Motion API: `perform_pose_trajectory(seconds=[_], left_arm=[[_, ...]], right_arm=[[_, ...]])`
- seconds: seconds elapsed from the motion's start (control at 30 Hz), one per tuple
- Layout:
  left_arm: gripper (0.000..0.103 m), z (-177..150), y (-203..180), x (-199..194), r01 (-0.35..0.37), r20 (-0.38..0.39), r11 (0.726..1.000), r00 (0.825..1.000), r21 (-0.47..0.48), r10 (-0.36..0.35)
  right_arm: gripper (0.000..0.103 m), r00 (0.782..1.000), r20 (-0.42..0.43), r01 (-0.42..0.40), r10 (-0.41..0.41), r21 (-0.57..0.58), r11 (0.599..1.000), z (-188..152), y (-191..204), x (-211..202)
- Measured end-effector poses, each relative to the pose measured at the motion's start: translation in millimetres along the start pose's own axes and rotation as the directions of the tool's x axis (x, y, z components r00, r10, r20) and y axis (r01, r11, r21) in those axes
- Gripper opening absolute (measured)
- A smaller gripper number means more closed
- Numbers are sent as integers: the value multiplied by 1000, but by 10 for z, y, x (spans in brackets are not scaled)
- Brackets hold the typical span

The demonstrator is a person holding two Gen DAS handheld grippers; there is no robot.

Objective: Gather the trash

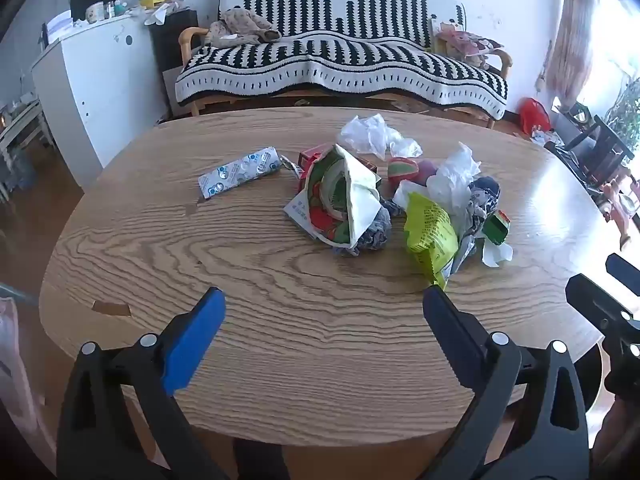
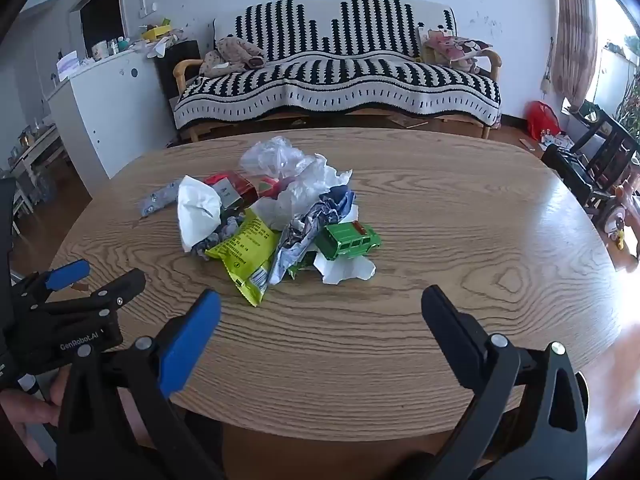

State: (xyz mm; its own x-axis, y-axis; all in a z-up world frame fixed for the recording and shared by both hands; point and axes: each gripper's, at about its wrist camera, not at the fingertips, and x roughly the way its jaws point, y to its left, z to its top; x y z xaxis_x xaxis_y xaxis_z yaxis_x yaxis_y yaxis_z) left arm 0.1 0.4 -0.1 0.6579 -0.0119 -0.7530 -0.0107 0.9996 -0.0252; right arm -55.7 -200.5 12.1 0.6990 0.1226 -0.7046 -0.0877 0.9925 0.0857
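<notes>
Lying ahead of left gripper [image 1: 324, 300]: trash pile [image 1: 384, 196]

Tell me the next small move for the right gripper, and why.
Probably ease the right gripper forward and down onto the yellow-green wrapper. Its jaws stand wide open and empty above bare table, and that wrapper is the piece of the pile nearest it, its corner jutting out clear of the green toy bus.

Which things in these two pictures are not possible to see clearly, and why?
- Red box: left wrist view, mostly hidden behind the torn carton.
- Yellow-green wrapper: print too small in both views.
- No trash container is visible in either view.
</notes>
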Motion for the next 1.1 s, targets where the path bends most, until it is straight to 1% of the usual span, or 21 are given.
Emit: perform_pose_trajectory(seconds=[0.2,0.23,0.5,0.53,0.6,1.1], left_arm=[[97,12,-7,21,-4,-9,1000,1000,14,4],[97,16,-6,25,-5,-9,1000,1000,17,6],[97,-46,40,-26,-4,-9,1000,1000,8,4],[97,-14,-42,-18,-5,-8,1000,1000,9,5],[97,-3,-17,9,-1,-11,1000,1000,4,1],[97,-9,-21,14,4,-10,1000,1000,6,-4]], right_arm=[[97,1000,4,2,-1,-9,1000,-10,35,-28],[98,1000,-1,-13,13,13,1000,-7,-33,11],[97,1000,-5,-23,24,23,999,-16,-52,27],[97,1000,-5,-25,25,24,999,-16,-53,27],[97,1000,-6,-29,29,28,999,4,-76,-23],[97,1000,-8,-30,30,28,999,8,-78,-27]])
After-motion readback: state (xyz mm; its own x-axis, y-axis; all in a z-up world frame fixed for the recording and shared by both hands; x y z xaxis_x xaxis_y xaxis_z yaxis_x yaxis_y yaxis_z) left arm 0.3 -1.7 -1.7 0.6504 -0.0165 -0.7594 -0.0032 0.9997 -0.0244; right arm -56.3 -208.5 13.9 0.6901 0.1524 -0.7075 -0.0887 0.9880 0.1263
